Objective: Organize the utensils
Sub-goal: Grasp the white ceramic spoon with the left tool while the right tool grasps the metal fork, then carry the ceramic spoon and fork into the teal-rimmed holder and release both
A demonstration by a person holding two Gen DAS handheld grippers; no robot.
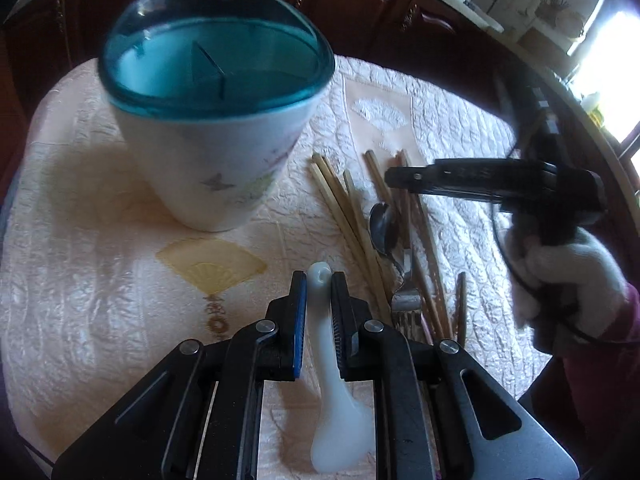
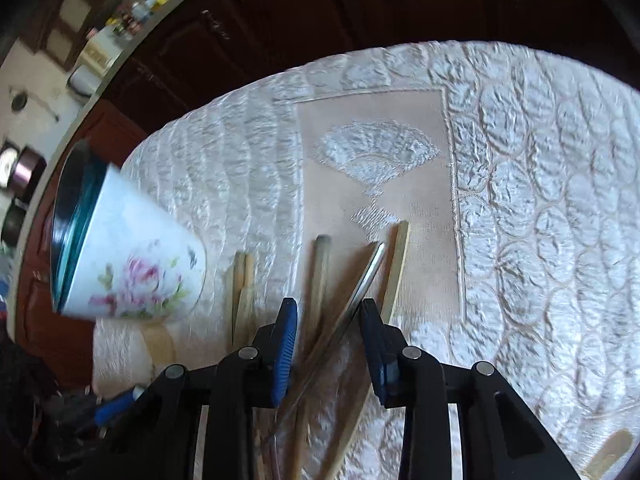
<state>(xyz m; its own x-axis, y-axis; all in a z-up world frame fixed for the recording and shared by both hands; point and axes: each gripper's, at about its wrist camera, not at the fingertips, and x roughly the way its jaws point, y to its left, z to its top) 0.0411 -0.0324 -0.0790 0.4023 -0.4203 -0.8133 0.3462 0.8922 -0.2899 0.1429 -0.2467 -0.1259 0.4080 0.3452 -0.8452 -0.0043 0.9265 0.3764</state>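
2 tongs work: left tongs (image 1: pixel 319 304) clamp the white plastic spoon (image 1: pixel 338 412), bound for the blue-rimmed floral cup (image 1: pixel 208 152); right tongs (image 2: pixel 328 344) gape over wooden chopsticks (image 2: pixel 320 276).

A white flowered ceramic cup with a blue translucent rim (image 1: pixel 212 120) is stood upright on the quilted cream tablecloth (image 1: pixel 80 280), at the far left. To its right, a loose pile of pale wooden chopsticks (image 1: pixel 344 216) is laid on the cloth, with a metal spoon (image 1: pixel 382 226) and a metal fork (image 1: pixel 406 300) lying among them. A white plastic spoon (image 1: pixel 332 380) is placed nearest, left of the pile and in front of the cup.
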